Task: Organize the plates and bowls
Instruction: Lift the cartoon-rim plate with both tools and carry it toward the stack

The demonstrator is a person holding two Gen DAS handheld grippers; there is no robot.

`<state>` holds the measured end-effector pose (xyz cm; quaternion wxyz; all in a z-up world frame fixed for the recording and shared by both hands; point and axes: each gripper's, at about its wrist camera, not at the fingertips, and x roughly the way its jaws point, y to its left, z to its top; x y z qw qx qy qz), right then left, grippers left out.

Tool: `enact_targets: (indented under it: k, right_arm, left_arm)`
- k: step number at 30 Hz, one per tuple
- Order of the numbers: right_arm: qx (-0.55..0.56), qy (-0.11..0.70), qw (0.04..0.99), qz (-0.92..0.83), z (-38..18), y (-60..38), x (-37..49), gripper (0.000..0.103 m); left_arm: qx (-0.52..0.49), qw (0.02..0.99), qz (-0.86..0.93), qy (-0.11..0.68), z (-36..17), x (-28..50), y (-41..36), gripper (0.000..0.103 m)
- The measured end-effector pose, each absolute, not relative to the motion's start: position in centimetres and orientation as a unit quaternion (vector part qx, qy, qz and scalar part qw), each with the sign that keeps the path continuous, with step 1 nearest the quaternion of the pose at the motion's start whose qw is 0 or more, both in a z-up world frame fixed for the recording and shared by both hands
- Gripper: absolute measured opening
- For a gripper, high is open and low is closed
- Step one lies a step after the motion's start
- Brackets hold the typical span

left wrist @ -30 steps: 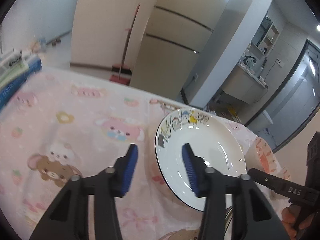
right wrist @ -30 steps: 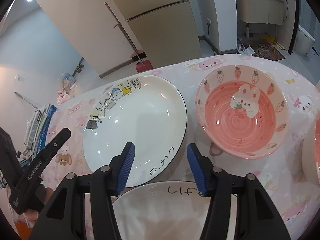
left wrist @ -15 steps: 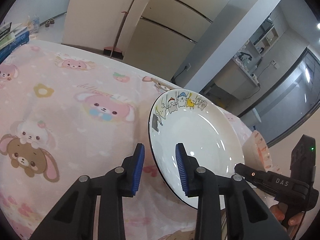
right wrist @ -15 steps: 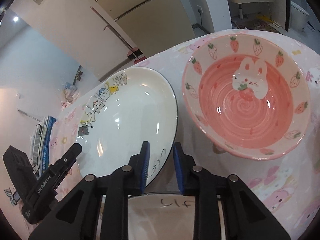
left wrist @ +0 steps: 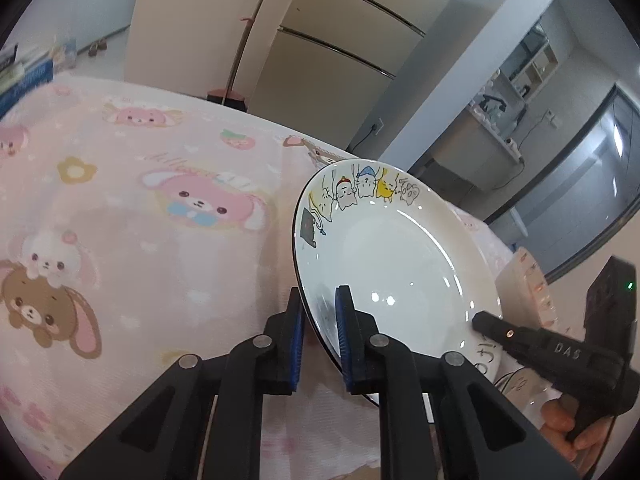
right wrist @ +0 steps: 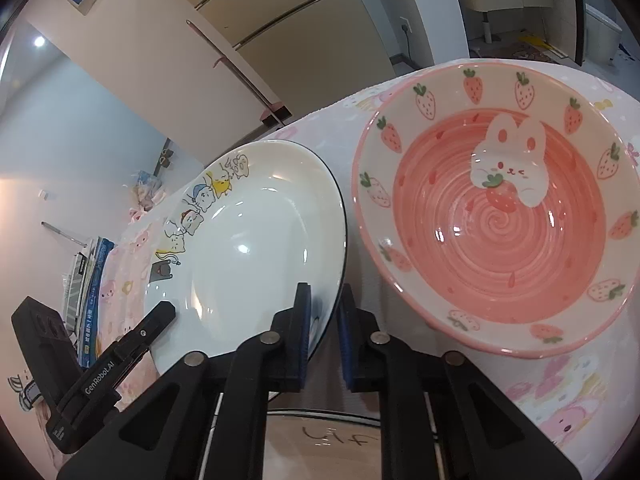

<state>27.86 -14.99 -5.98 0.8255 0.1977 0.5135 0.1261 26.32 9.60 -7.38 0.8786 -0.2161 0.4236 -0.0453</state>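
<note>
Tongs, left (left wrist: 320,334) and right (right wrist: 323,330), clamp white plate (left wrist: 396,264) rim.

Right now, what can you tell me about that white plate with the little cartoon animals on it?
The white plate looks like glossy glazed ceramic, round and shallow, with a thin dark rim line. A row of cartoon cats runs along one side of its rim, and handwritten lettering sits on the opposite side. It is tilted above the pink cartoon tablecloth, beside the pink strawberry bowl. The left gripper and the right gripper each pinch its rim from opposite sides.
</note>
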Motion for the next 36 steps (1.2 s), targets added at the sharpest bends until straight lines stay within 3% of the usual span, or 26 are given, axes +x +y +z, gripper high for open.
enact_targets:
  k: [8,16,36]
  right_arm:
    - [0.198,0.501,0.832,0.134,-5.8,-15.1,27.6,0.012]
    - [0.201,0.477,0.841,0.16,-4.5,-14.7,27.0,0.012]
    - [0.205,0.405,0.875,0.17,3.5,-16.4,22.6,0.012]
  left_arm:
    - [-0.212,0.887,-0.036,0.409,-7.0,25.9,9.4,0.017]
    - [-0.217,0.914,-0.046,0.341,-4.4,24.3,10.3,0.017]
    - [-0.17,0.933,-0.052,0.314,3.2,19.6,7.8,0.017]
